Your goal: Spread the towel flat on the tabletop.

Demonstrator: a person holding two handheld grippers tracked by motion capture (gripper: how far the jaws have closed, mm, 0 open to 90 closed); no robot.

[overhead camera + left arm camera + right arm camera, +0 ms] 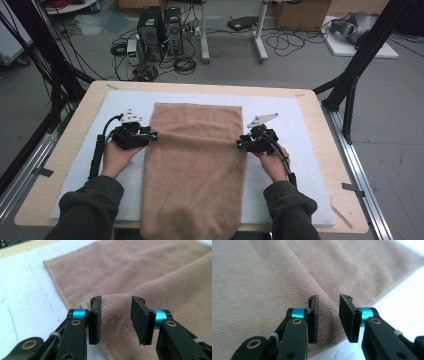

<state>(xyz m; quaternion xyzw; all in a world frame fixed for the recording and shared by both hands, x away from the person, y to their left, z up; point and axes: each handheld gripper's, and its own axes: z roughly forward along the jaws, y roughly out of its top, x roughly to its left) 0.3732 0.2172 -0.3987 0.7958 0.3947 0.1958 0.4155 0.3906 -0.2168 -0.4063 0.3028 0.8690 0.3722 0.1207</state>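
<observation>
The brown towel [192, 170] lies flat on the white mat [310, 150] of the desk [65, 150] (its near end hangs over the edge). Left tongs [154, 135] and right tongs [240, 145] stand partly open at the towel's side edges, gripping nothing.

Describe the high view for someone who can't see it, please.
A tan towel lies lengthwise on a white mat on a wooden table, its near end hanging over the edge. A person's hands hold the left gripper and right gripper at the towel's side edges, by a crease across it. Computers and cables sit on the floor beyond.
</observation>
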